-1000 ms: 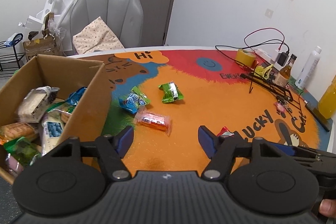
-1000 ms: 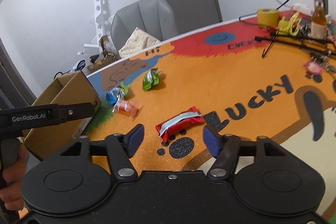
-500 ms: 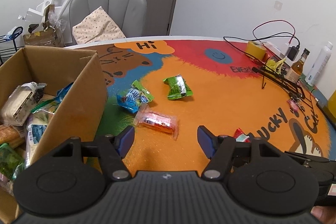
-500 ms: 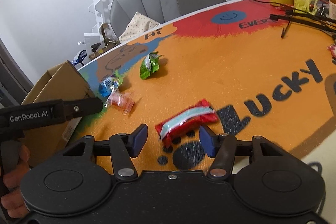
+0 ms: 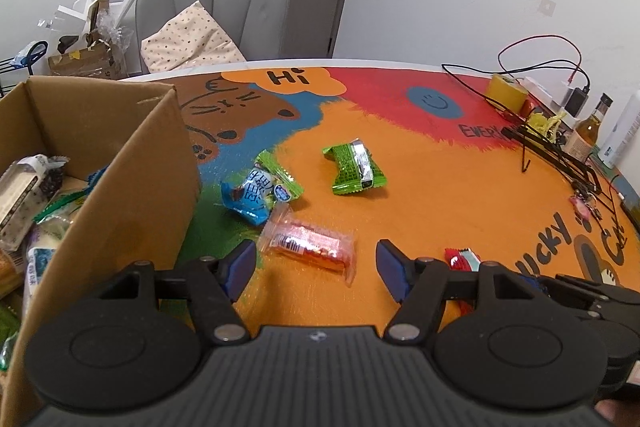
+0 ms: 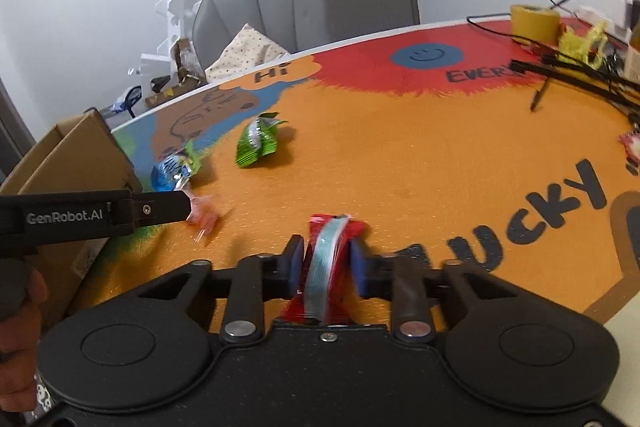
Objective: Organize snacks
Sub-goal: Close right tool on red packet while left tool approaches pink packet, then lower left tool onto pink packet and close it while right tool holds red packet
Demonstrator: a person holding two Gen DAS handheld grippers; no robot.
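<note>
My right gripper (image 6: 326, 257) is shut on a red snack bar with a pale blue stripe (image 6: 326, 259), squeezed upright between the pads just above the orange mat. That bar shows in the left wrist view as a red packet (image 5: 462, 259) behind the right finger. My left gripper (image 5: 316, 261) is open, its fingers straddling a clear orange-red packet (image 5: 310, 243) that lies flat without touching the pads. Beyond it lie a blue candy bag (image 5: 256, 193) and a green packet (image 5: 354, 167). A cardboard box (image 5: 132, 187) with several snacks inside stands at the left.
A printed mat (image 5: 420, 187) covers the table. At the far right are cables and a black wire rack (image 5: 560, 155), yellow tape (image 5: 506, 93), a brown bottle (image 5: 588, 135) and a white bottle. A grey chair (image 5: 216, 7) with a cushion stands behind the table.
The right gripper's jaws closed on the red bar, turning it upright between the pads. The left gripper moved forward and down toward the orange-red packet, staying open.
</note>
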